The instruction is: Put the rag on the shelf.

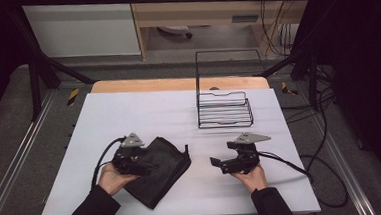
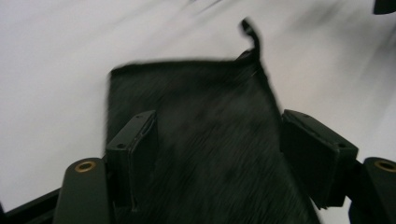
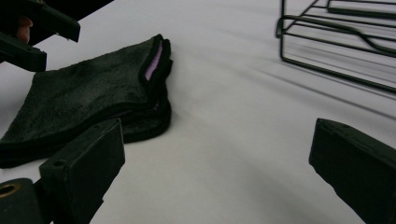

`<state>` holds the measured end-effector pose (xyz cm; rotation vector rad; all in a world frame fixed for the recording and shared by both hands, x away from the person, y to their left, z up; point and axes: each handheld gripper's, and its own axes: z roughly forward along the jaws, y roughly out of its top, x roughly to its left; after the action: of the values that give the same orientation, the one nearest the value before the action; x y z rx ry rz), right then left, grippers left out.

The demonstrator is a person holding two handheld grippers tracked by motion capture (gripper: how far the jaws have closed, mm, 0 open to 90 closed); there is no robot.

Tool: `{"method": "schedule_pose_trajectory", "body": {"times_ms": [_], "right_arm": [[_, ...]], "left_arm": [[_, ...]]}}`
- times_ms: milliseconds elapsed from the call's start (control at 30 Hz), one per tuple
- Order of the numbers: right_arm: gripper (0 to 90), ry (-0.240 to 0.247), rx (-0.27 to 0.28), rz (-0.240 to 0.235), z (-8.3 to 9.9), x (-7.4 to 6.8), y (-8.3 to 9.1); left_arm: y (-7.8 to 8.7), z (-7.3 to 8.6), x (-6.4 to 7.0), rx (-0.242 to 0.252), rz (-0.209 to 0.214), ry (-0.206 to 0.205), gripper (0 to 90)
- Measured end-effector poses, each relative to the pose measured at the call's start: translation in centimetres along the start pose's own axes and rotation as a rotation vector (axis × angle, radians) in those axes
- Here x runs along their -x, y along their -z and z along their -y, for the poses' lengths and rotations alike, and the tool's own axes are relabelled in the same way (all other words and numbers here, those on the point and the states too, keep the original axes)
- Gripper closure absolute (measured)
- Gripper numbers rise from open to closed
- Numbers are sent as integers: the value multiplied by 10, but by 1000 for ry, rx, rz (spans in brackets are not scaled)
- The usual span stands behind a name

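The left tongs (image 1: 141, 163) hang over the folded black cloth (image 1: 160, 170), jaws spread wide with the cloth between and below them, pinching nothing. The right tongs (image 1: 221, 164) hover over bare table (image 1: 143, 110), jaws also spread and empty, aimed toward the cloth, which lies well apart at the table's front left. A purple lining shows at the cloth's folded edge (image 3: 153, 60). A black wire rack (image 1: 224, 108) stands behind the right tongs, nothing between
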<state>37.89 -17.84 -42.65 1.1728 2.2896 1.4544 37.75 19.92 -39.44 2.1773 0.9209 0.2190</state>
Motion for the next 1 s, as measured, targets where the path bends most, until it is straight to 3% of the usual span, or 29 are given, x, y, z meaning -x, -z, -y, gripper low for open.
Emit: {"method": "schedule_pose_trajectory", "body": {"times_ms": [167, 333, 433, 667, 800, 1000], "right_arm": [[80, -1, -33, -17, -9, -18, -25], [152, 8, -80, -34, -16, -34, -59], [180, 19, -105, -20, -17, -37, -72], [350, 15, -158, -37, -19, -41, -98], [432, 10, -192, -58, -18, -40, -102], [567, -9, -216, -99, -15, -42, -103]], "left_arm": [[18, 32, -17, -33, -58, 80, 277], [24, 57, -22, -63, -115, 96, 340], [24, 65, -27, -87, -139, 116, 357], [27, 82, -37, -63, -34, 213, 485], [28, 88, -36, -47, -3, 216, 568], [28, 88, -33, -52, -3, 216, 653]]}}
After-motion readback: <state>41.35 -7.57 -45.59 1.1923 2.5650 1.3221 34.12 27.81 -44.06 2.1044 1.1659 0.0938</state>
